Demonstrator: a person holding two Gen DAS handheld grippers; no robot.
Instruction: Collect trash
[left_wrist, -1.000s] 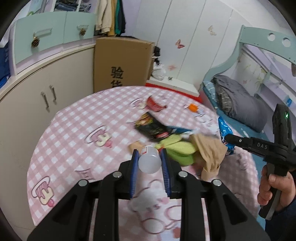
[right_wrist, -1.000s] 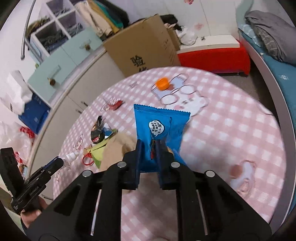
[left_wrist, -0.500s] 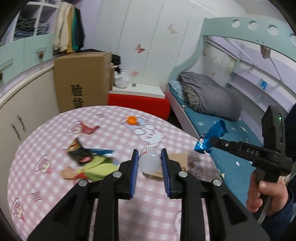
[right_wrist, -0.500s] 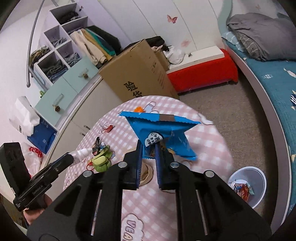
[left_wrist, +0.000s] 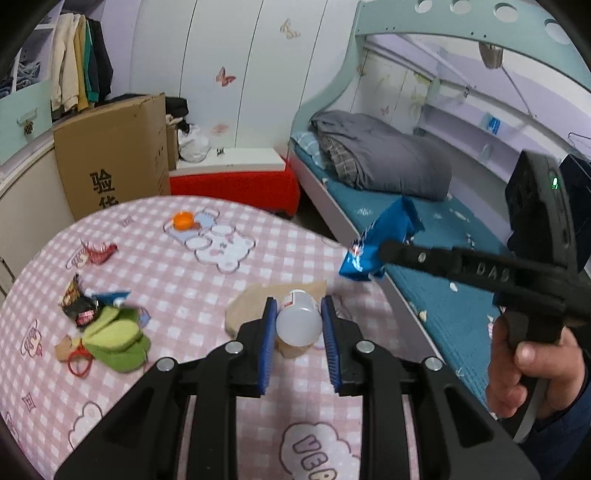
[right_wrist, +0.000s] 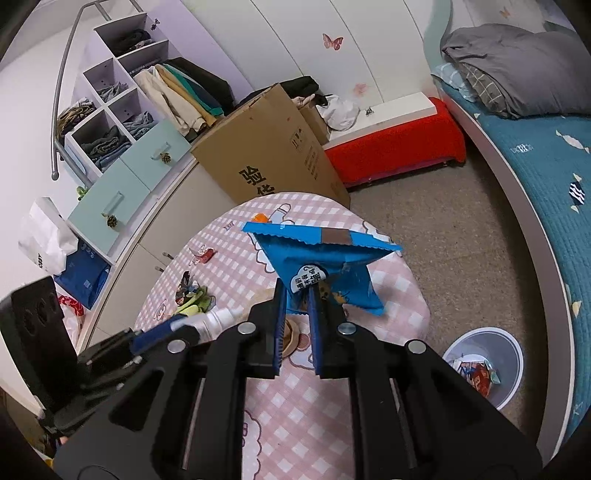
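Note:
My left gripper (left_wrist: 298, 319) is shut on a small white plastic bottle (left_wrist: 299, 321), held above the pink checked round table (left_wrist: 184, 266); the bottle also shows in the right wrist view (right_wrist: 218, 318). My right gripper (right_wrist: 296, 295) is shut on a blue snack bag (right_wrist: 325, 266), lifted over the table's right edge; the bag also shows in the left wrist view (left_wrist: 380, 240). A grey trash bin (right_wrist: 484, 365) with wrappers inside stands on the floor at the lower right.
On the table lie a green wrapper pile (left_wrist: 114, 332), a black wrapper (left_wrist: 79, 302), a red wrapper (left_wrist: 98, 253), an orange cap (left_wrist: 183, 220) and a tan paper (left_wrist: 255, 302). A cardboard box (left_wrist: 110, 147), a red bench (left_wrist: 236, 181) and a bed (left_wrist: 388, 173) surround it.
Both grippers have risen and swung right with their loads. The blue bag has come off the table and hangs in the air; the trash bin has come into the right wrist view.

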